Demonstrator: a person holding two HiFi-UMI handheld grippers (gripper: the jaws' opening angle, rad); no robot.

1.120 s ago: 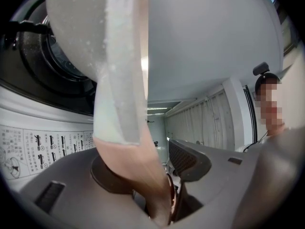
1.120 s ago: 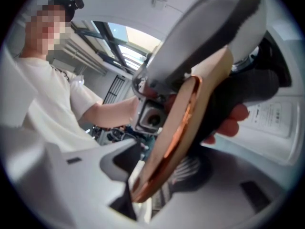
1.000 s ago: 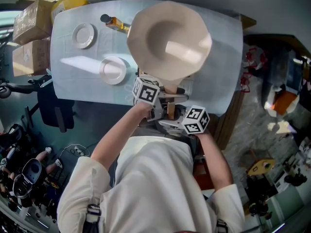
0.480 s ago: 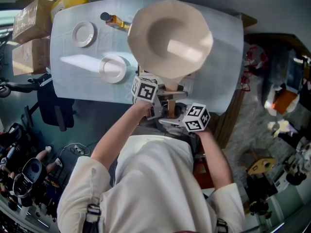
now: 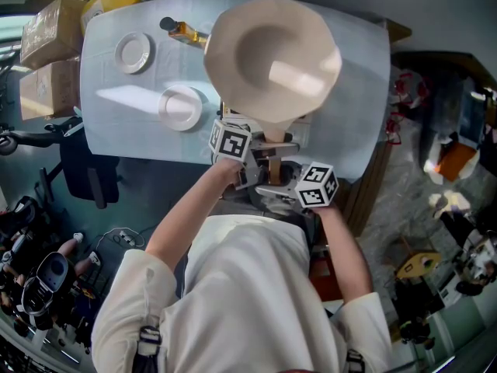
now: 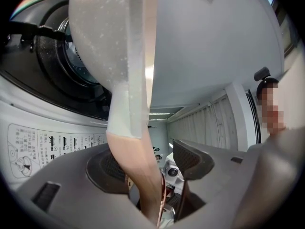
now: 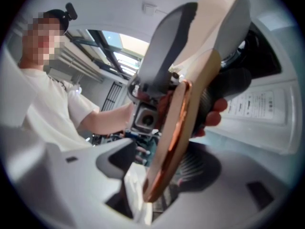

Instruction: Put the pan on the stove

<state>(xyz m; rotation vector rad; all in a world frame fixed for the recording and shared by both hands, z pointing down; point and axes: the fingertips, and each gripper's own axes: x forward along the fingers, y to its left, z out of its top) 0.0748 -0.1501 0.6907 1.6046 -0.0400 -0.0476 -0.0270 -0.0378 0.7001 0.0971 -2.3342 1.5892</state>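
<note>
A cream pan [image 5: 272, 57] sits over the stove's dark burner [image 6: 52, 46], its wooden handle [image 5: 272, 162] pointing toward me. Both grippers flank that handle. My left gripper [image 5: 260, 155] has just been opening: the handle [image 6: 138, 175] leans on one pad, with a clear gap to the other pad [image 6: 190, 159]. My right gripper [image 5: 272, 186] has also just been opening. In its own view the handle [image 7: 176, 128] stands loose between the spread jaws, and the pan's underside [image 7: 209, 27] rises above.
The white stove front [image 6: 43, 142] carries a printed panel. On the pale blue tablecloth [image 5: 109, 123] lie two white plates [image 5: 133, 55] [image 5: 180, 110] and a bottle [image 5: 182, 33]. Cardboard boxes [image 5: 50, 33] stand at the far left, clutter on the floor.
The pan and both hands stay almost in place. The right gripper's marker cube has shifted slightly to the right, away from the handle.
</note>
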